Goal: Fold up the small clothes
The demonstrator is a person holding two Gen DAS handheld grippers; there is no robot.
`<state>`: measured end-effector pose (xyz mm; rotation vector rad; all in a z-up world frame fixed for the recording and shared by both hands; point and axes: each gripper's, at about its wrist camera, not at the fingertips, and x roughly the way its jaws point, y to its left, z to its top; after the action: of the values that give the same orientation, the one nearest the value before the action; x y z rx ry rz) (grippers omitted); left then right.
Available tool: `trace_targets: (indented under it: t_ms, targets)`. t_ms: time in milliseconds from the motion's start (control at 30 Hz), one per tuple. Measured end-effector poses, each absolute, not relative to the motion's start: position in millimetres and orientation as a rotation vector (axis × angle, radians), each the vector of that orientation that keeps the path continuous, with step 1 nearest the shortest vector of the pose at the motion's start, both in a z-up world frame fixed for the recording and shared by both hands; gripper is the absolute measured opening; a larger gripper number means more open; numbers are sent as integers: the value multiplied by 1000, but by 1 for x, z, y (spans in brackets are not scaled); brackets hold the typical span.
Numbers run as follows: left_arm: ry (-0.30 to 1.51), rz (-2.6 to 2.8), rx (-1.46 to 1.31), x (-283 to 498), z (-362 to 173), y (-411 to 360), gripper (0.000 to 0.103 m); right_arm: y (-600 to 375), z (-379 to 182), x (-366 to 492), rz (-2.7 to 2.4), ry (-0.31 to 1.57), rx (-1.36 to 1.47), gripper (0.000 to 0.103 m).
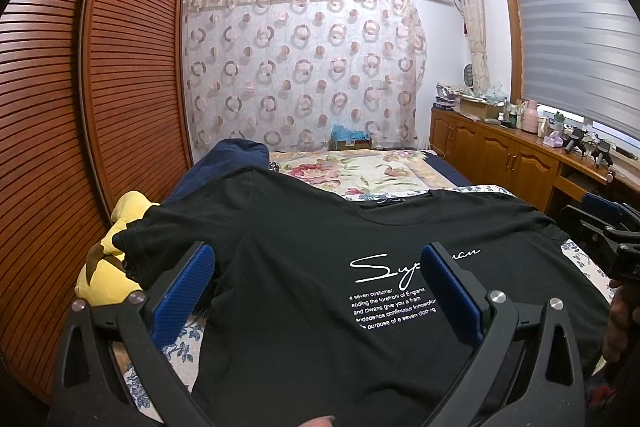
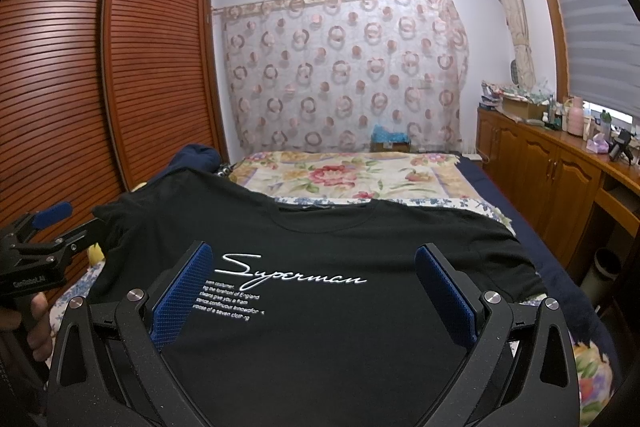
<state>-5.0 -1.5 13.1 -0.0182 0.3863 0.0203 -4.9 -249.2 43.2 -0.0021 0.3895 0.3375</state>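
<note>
The shirt (image 2: 320, 267) lay face up and spread flat on the bed (image 2: 352, 175), collar away from me, white script across the chest, both sleeves out to the sides; no fold had been made yet as far as I could judge. My left gripper (image 1: 318, 283) hung low over its left half with the jaws wide apart and nothing between them, the blue pads (image 1: 184, 291) framing bare black cloth. My right gripper (image 2: 314, 285) sat the same way over the right half, jaws wide and empty. The step in hand, I reckoned, was the first grasp for a lengthwise fold. To do it well I wanted each gripper on one edge of the same side, one at the shoulder by the sleeve, one at the hem, pinching a single clean edge and not a bunched handful. The left sleeve draped over a yellow plush (image 1: 108, 259) beside the wardrobe (image 1: 80, 107), so I judged that side would need lifting clear first, or the cloth could drag and the fold line go crooked. A dark blue garment (image 1: 236, 155) lay beyond the left shoulder, touching or nearly so; I could not tell which.
</note>
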Motion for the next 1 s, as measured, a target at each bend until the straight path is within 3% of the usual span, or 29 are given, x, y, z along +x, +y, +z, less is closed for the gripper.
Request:
trace_targets:
  t_ms: [1000]
  targets:
    - [407, 20, -16, -6, 18, -5, 103, -246, 24, -5, 358, 393, 2, 103]
